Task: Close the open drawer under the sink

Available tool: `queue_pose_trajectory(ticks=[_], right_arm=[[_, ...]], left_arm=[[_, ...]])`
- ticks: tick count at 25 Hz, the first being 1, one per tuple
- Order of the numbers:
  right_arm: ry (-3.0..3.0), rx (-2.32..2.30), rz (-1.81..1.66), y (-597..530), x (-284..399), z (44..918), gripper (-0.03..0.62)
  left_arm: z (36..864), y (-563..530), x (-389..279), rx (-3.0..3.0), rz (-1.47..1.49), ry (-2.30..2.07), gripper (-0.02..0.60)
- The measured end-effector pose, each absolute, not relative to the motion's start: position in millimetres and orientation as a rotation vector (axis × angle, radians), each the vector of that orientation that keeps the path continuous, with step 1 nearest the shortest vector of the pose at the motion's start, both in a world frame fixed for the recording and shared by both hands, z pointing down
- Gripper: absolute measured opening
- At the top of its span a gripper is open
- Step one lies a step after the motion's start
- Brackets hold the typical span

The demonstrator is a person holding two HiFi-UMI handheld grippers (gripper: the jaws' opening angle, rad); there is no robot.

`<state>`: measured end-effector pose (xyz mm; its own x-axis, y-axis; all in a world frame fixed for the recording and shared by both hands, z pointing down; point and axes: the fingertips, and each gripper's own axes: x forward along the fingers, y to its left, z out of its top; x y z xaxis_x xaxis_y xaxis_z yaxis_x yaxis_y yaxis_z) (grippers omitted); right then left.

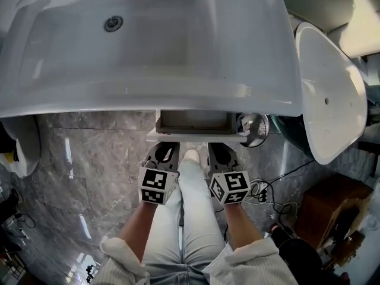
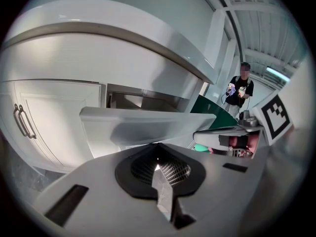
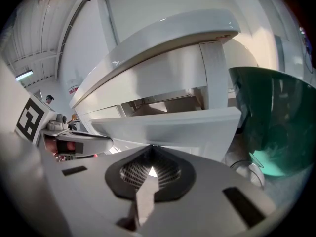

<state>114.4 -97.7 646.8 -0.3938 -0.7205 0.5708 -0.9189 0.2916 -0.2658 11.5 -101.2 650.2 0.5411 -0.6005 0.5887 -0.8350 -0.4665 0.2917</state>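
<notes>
No readable text, label, brand or number anywhere in view.

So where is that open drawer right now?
In the head view the drawer juts out mid-frame from beneath the front rim of the sink, directly ahead of the left gripper and the right gripper.

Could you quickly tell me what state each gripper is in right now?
Left gripper: closed, holding nothing.
Right gripper: closed, holding nothing.
</notes>
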Motion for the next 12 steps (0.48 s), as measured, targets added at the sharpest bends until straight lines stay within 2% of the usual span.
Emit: queue_pose_trajectory(ticks=[12], right_arm=[[-2.24, 1.475, 0.761, -115.1, 114.3, 646.5, 0.009]], left_arm=[[647.9, -121.1, 15.4, 2.255, 0.559, -1.162, 0.015]])
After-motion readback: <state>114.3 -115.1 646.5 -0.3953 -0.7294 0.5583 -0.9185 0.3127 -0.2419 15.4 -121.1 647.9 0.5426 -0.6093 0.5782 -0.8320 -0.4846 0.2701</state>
